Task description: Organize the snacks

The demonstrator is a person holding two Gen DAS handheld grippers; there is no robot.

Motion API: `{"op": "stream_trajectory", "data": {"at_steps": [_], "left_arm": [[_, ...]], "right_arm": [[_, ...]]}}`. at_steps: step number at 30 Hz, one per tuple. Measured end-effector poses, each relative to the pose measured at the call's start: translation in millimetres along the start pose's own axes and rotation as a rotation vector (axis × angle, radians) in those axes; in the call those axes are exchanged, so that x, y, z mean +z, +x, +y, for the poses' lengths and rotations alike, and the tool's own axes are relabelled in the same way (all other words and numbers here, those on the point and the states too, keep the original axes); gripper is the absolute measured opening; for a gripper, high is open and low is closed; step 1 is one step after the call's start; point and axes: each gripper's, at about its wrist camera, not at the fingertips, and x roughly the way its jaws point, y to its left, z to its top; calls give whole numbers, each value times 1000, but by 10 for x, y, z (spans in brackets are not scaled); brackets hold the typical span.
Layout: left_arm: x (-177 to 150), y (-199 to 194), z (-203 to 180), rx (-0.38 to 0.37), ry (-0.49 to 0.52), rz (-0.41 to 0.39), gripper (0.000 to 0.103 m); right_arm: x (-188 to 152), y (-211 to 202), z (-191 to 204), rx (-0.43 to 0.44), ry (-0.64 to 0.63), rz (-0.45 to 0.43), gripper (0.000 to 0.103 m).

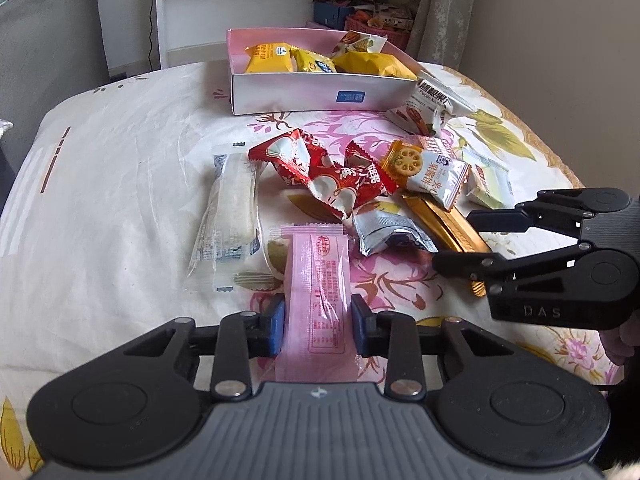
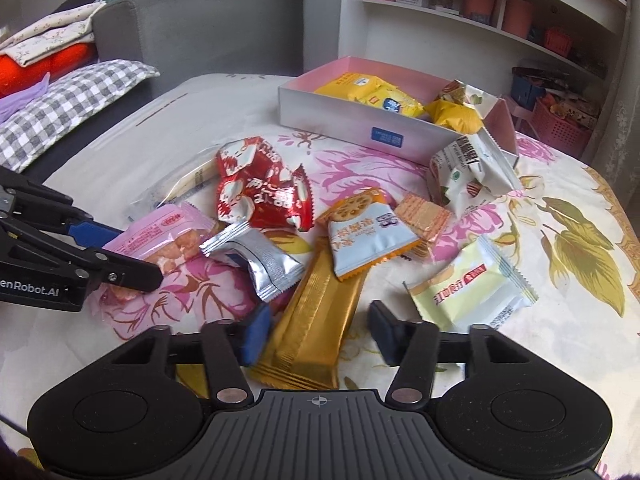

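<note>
While our left gripper (image 1: 318, 322) pinches the pink packet (image 1: 318, 276), our right gripper (image 2: 316, 330), fingers wide, straddles the gold bar (image 2: 316, 320); closing off-centre could squeeze it out sideways.

Both cameras sit low and close over the tabletop (image 1: 120, 208), each looking forward along its own jaws. The left wrist view faces the pink box (image 1: 312, 94) nearly square on; the right wrist view sees it (image 2: 360, 120) at an angle. Both share the snack pile (image 1: 344, 184) and the white shelf (image 2: 500, 24) behind.
</note>
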Motion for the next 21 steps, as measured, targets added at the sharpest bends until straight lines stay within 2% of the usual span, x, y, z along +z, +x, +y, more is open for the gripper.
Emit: {"op": "stream_trajectory", "data": {"at_steps": [2, 5, 10, 21], "left_arm": [[6, -17, -3, -5, -3, -5, 30], [13, -44, -10, -9, -3, -10, 30], [56, -101, 3, -18, -22, -10, 29], [170, -255, 20, -28, -56, -34, 29]], "right_arm": [[9, -7, -22, -8, 4, 4, 36], [30, -19, -33, 5, 11, 20, 30], [68, -70, -19, 40, 31, 56, 29], [197, -306, 39, 77, 53, 60, 29]]}}
